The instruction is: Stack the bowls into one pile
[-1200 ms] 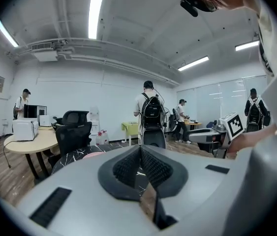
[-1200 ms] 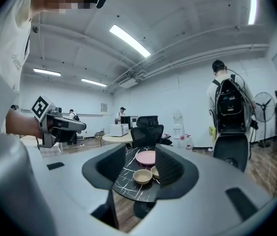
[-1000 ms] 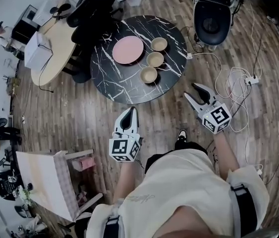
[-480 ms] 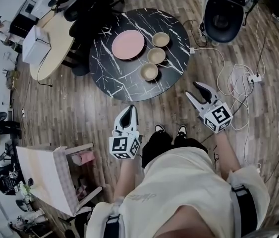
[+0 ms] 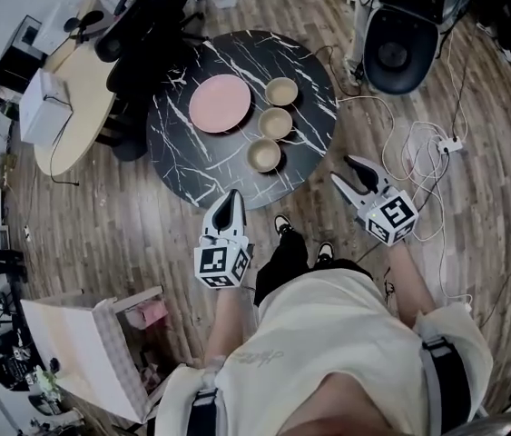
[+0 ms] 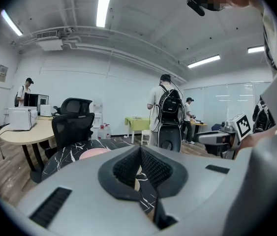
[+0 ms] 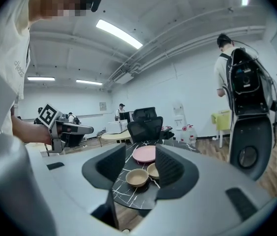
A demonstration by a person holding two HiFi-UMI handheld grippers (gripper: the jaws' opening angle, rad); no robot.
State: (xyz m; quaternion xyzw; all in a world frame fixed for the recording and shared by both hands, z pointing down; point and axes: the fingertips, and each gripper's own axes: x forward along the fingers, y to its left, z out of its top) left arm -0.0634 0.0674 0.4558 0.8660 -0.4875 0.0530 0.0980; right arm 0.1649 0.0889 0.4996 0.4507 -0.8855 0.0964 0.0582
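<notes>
Since no bowl is seen nested in another, the task is judged not yet begun: on the black marbled table [image 5: 191,166], beside a pink plate [image 5: 220,104], the far bowl [image 5: 281,91], middle bowl [image 5: 275,123] and near bowl [image 5: 264,154] are set singly in a row. The left tongs [image 5: 230,200] are held pressed together, the right tongs [image 5: 346,169] spread, both empty and short of the table.

Round black marbled worktop [image 5: 191,153] on the wood floor [image 5: 101,216], carrying a pink plate [image 5: 220,103] and three tan bowls [image 5: 281,91] [image 5: 275,123] [image 5: 264,154], unstacked, in a row beside it.
</notes>
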